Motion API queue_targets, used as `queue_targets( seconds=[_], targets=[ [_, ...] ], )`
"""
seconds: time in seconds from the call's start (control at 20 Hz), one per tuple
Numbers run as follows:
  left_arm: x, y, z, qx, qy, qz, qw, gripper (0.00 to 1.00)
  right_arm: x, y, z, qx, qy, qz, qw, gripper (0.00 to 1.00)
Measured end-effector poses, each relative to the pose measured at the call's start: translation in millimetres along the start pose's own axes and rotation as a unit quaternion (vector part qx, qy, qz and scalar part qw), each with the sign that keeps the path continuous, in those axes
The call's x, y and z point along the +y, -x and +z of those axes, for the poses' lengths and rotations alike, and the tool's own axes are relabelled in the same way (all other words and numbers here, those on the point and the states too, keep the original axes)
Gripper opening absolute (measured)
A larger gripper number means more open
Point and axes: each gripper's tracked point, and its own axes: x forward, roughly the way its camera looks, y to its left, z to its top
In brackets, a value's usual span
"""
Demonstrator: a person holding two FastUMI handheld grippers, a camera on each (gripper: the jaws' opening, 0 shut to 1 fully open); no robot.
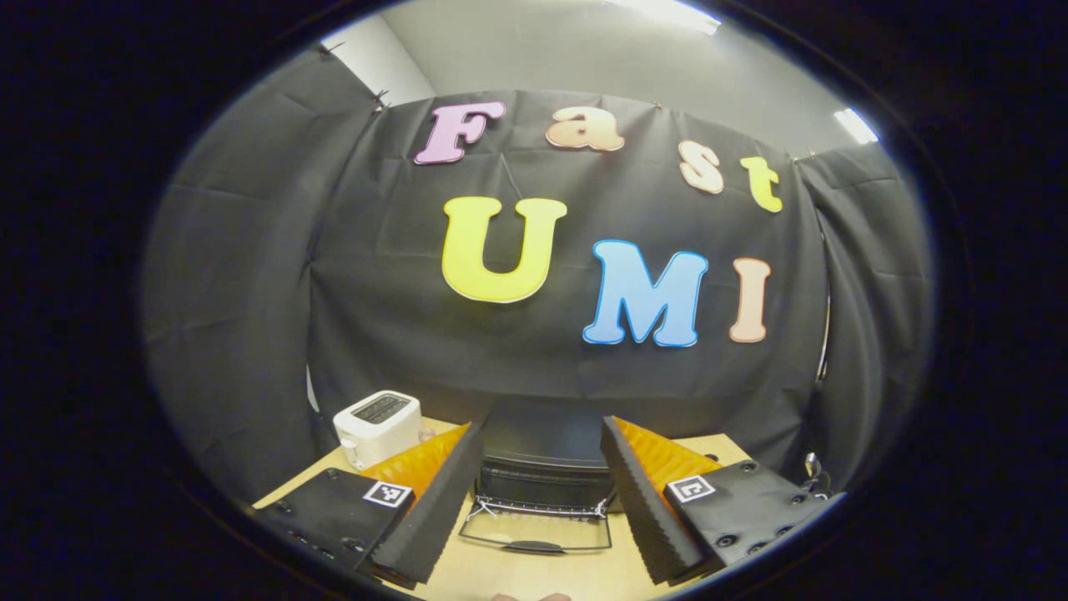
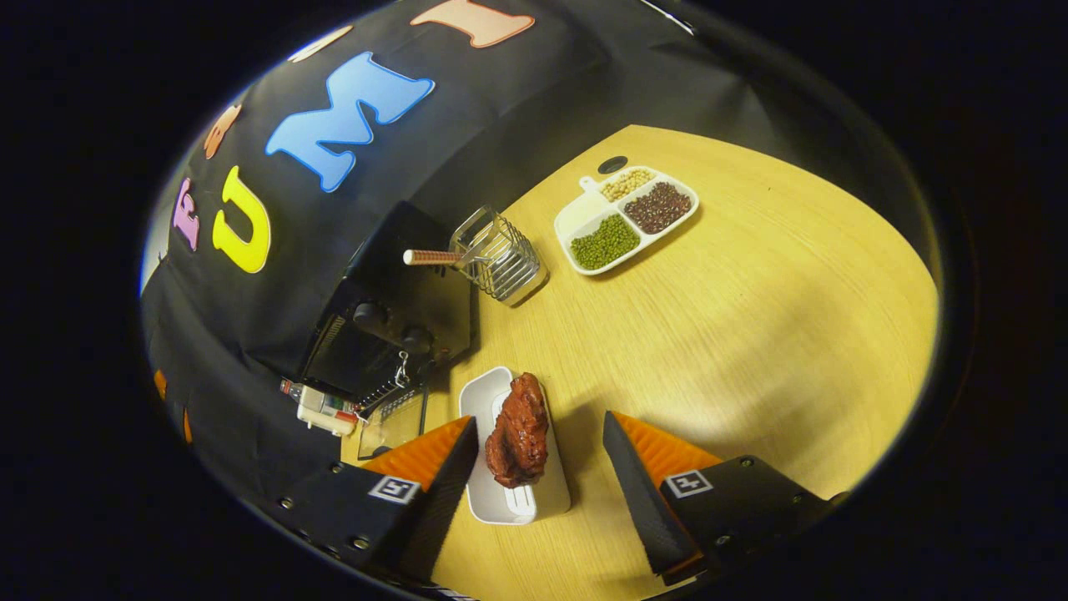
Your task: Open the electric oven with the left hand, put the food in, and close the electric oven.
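Left gripper (image 1: 542, 492): spread wide and holding nothing, it looks straight at the oven (image 1: 546, 480).
Oven door (image 1: 534, 530): it hangs down flat, so the opening step seems done.
Right gripper (image 2: 538, 480): also wide, it sits around the near end of the white tray (image 2: 511, 492), grasping nothing.
Food (image 2: 519, 430): a dark red piece of meat lies on this tray, on the table (image 2: 751, 334), just beside the oven.
Next move: I think the right gripper must close on the tray and carry it into the oven.
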Motion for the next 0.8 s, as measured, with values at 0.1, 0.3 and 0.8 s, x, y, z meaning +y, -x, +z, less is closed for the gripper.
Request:
queue_targets(
  seconds=[0.1,0.3,0.8],
  targets=[
    [2.6,3.3,0.4,0.002,-0.003,0.004,1.000,1.00,4.2,-5.7,-2.4,0.011,-0.022,0.009,1.000,0.72],
    [12.5,7.3,1.9,0.001,0.000,0.017,1.000,1.00,13.5,1.6,-2.3,0.025,-0.055,0.057,0.997,0.56],
    [20.5,12.1,4.2,-0.004,0.000,0.017,1.000,0.96,37.2,9.3,5.0,0.013,-0.094,0.095,0.991,0.09]
  ],
)
